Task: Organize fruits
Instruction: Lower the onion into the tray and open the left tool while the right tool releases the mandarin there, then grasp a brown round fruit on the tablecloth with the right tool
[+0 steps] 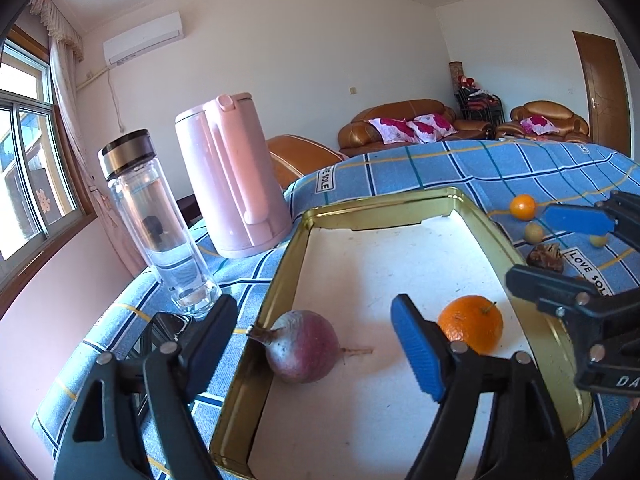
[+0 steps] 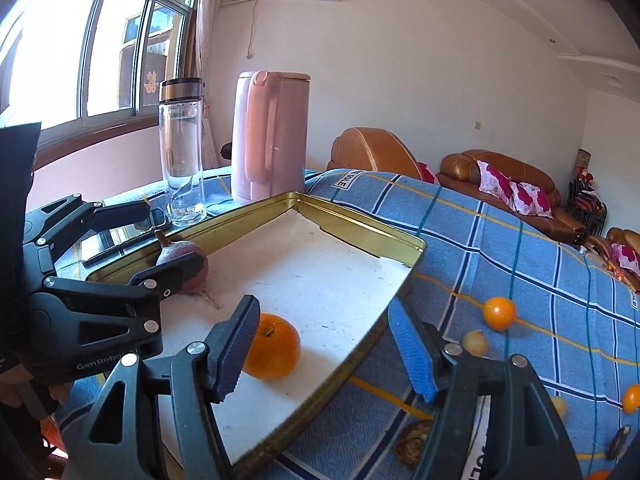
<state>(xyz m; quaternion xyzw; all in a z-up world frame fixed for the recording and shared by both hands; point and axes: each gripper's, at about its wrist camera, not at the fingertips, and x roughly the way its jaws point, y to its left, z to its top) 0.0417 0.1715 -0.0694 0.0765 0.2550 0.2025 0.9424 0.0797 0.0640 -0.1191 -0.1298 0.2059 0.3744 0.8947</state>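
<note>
Currently two items lie in the gold tray (image 1: 496, 236): an orange (image 1: 471, 323) and a purple bulb (image 1: 303, 346). Several small fruits (image 2: 498, 313) lie loose on the checked cloth (image 2: 520, 248). Left gripper (image 1: 316, 340) and right gripper (image 2: 324, 344) both stand spread, holding nothing. Judged under half done.

the cloth (image 1: 460, 168) carries white labels: "love sole" reads in full near the brown fruit, partly elsewhere. the left gripper (image 2: 132, 240) body reads "genrobot.ai", last letters unclear. the right gripper (image 1: 560, 240) shows "da", cut off.
</note>
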